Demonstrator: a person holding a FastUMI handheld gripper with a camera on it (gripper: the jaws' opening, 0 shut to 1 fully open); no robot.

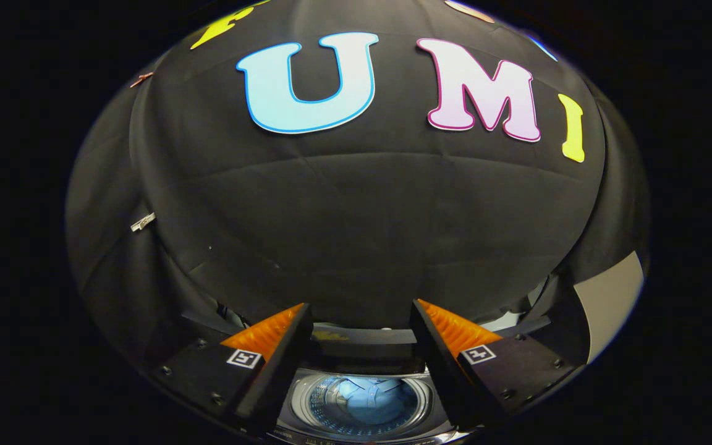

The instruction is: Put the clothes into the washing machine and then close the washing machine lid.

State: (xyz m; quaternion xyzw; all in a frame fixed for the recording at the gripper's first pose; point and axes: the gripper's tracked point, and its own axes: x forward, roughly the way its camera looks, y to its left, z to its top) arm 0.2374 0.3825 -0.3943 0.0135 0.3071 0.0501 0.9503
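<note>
Black cloth wall (356, 228) takes up most of the bg, w/ creases and fold lines across it. Two small clips sit on its left side: a reddish one (141, 78) high up and a pale one (143, 222) lower down. A light grey panel (612, 296) shows at the cloth's lower right edge.

A black cloth wall (356, 235) closed the booth behind, creased in long seams and sagging in soft folds. Two small clips (143, 221) pinned it along one side. A pale grey panel (612, 296) showed low at the other side, where the cloth ended. Light was dim and even.
</note>
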